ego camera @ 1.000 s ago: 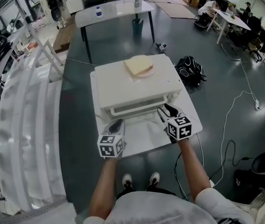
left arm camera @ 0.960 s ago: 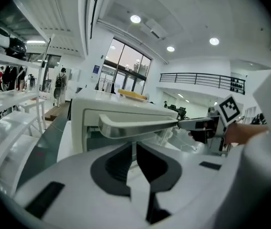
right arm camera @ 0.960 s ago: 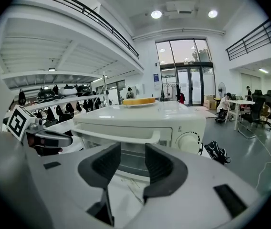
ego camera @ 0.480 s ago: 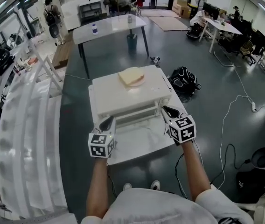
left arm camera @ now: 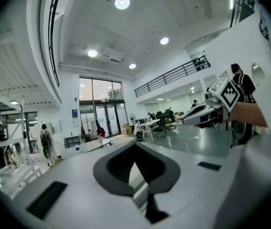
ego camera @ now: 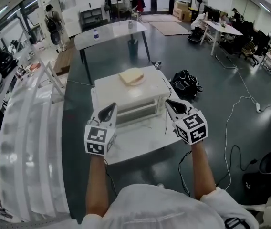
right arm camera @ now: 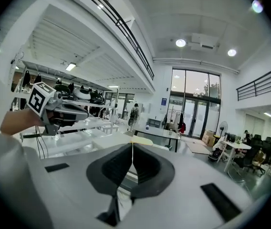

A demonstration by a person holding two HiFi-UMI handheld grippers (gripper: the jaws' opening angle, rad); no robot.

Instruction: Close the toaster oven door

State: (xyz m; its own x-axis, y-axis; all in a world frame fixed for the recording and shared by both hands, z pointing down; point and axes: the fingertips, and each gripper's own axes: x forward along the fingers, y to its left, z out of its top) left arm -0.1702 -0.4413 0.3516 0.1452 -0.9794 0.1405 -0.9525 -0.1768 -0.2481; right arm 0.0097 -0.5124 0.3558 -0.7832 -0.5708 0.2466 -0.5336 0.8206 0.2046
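Note:
The white toaster oven point(ego camera: 126, 93) stands on a small white table point(ego camera: 142, 144), its door point(ego camera: 138, 112) upright against the front. A slice of bread point(ego camera: 131, 76) lies on a plate on its roof, and its edge shows over my right jaws point(right arm camera: 142, 140). Both grippers hover in the air in front of the oven, touching nothing. My left gripper point(ego camera: 109, 109) point(left arm camera: 134, 149) is shut and empty at the door's left end. My right gripper point(ego camera: 171, 104) point(right arm camera: 132, 149) hangs off the door's right end, its jaws closed together with nothing between them.
A black backpack point(ego camera: 185, 86) lies on the floor right of the oven. Behind it stands a long table point(ego camera: 109, 32) with a bottle. Cables point(ego camera: 231, 128) trail over the floor at the right. White shelving point(ego camera: 26, 128) runs along the left.
Both grippers have lifted up and back from the oven's front. The right jaws, apart a second ago, have come together. The door now stands upright.

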